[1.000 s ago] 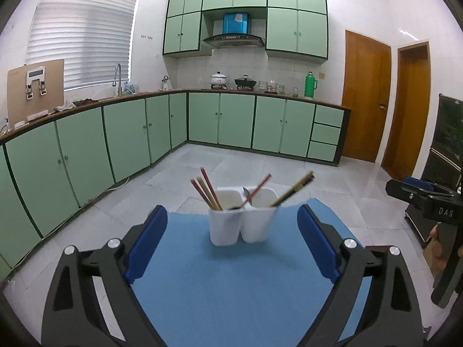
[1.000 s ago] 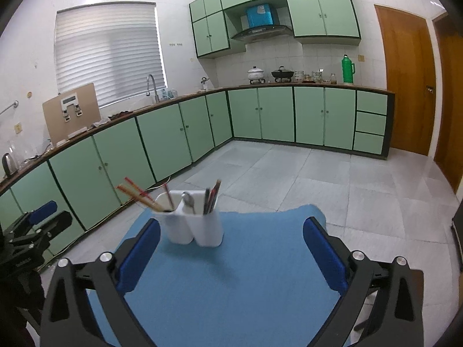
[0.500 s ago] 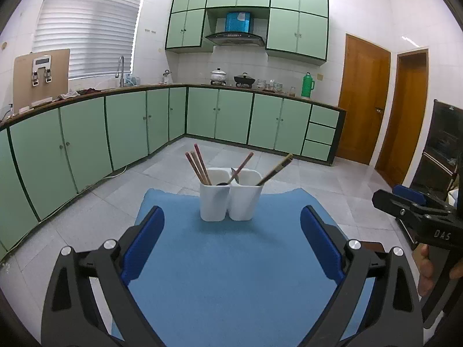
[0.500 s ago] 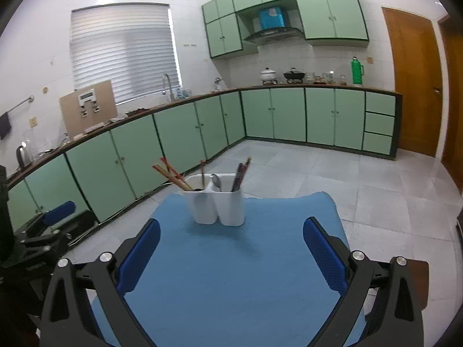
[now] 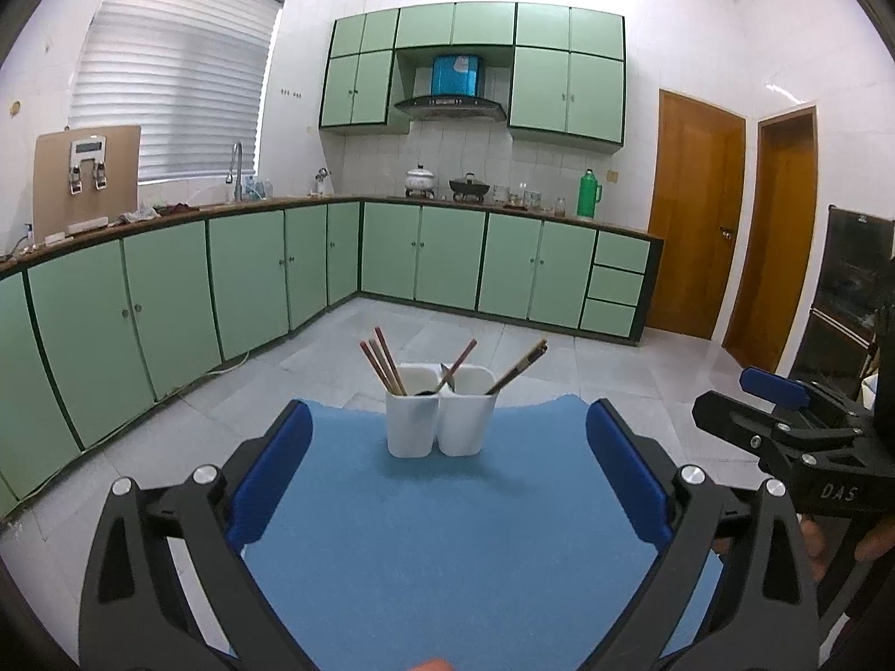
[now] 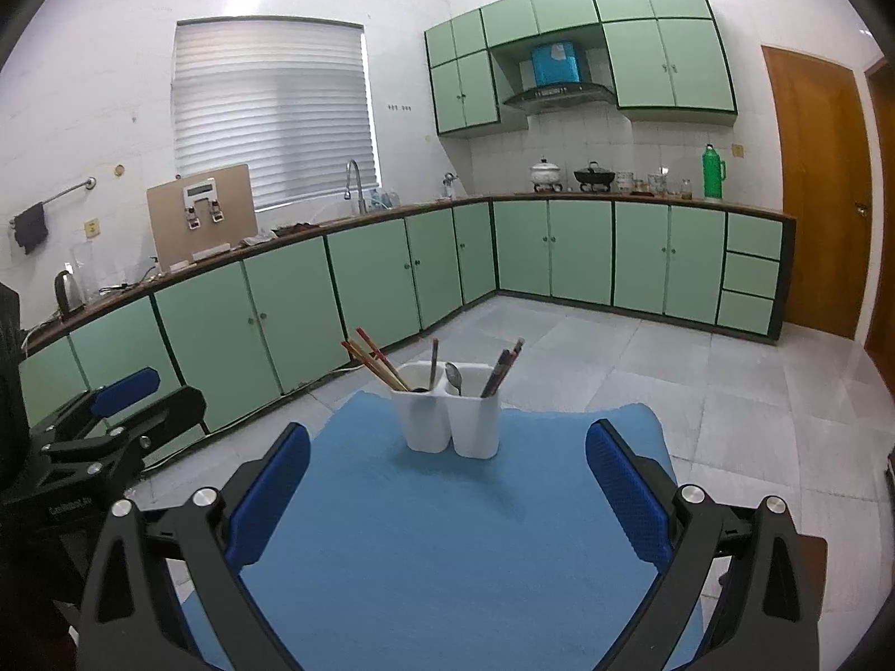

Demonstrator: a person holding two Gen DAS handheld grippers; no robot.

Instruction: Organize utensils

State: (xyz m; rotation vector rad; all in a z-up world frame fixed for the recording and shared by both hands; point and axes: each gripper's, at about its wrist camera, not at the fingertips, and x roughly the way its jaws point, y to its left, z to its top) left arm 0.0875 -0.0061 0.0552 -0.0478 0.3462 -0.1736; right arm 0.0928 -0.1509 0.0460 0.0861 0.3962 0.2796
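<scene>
With the chopsticks (image 5: 385, 360) and spoon (image 6: 453, 377) standing in the white holder (image 5: 440, 419), we held both tongs (image 5: 447, 467) (image 6: 447, 472) released and empty, the left just widened, judging nothing left to sort.

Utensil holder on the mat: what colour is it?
White; the utensil holder shows best in the right wrist view.

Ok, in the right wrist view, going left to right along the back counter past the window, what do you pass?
Faucet → white pot → black wok → cluster of glass jars → green thermos, then the wooden door.
</scene>
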